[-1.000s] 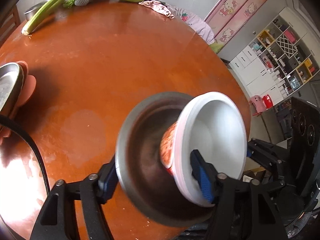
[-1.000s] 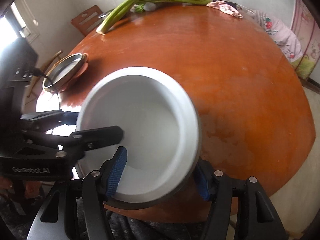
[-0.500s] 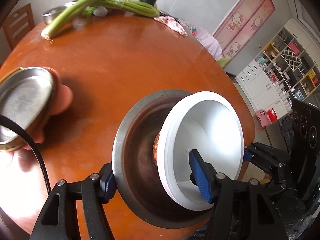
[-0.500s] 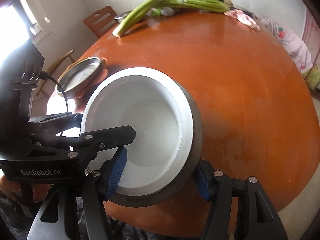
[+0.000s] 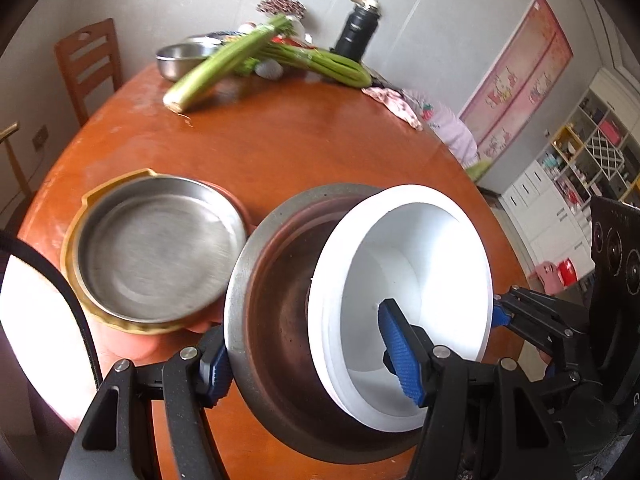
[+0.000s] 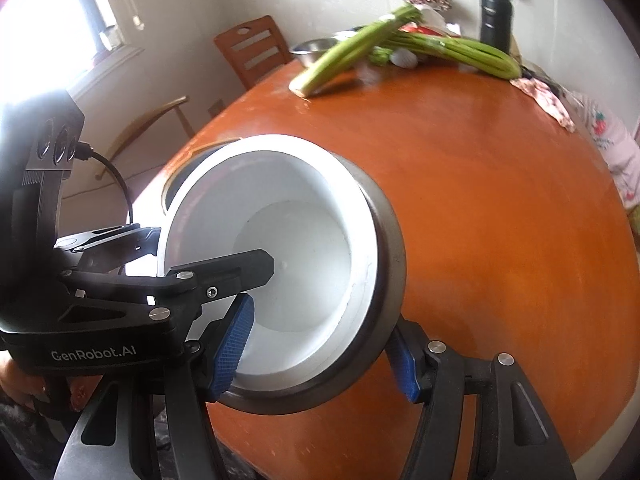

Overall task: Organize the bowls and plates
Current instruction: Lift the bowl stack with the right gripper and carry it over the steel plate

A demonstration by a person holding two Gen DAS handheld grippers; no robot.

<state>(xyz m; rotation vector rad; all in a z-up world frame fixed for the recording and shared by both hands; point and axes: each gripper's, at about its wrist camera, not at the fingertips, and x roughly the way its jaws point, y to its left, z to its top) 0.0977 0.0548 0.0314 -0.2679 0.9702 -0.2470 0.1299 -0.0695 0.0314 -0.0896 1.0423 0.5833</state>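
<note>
A white bowl (image 5: pixel 420 260) sits nested inside a steel bowl (image 5: pixel 272 320), and both are tilted and lifted above the round orange table (image 5: pixel 300 152). My left gripper (image 5: pixel 306 354) is shut on their near wall, one pad outside the steel rim and one inside the white bowl. My right gripper (image 6: pixel 320 350) is shut on the same pair from the other side, across the white bowl (image 6: pixel 300 240) and steel bowl (image 6: pixel 390 232). Just left of the bowls a steel plate (image 5: pixel 156 248) lies on a yellow plate; in the right wrist view this stack (image 6: pixel 176 188) is mostly hidden.
Celery stalks (image 5: pixel 224 64), a small steel bowl (image 5: pixel 176 58), a black flask (image 5: pixel 356 28) and a patterned cloth (image 5: pixel 394 102) lie along the table's far edge. A wooden chair (image 5: pixel 88 64) stands behind the table at the left. A hand (image 6: pixel 24 392) holds the left gripper.
Both grippers have risen and carried the nested bowls toward the plate stack, which now lies right beside the bowls. The grips are unchanged.
</note>
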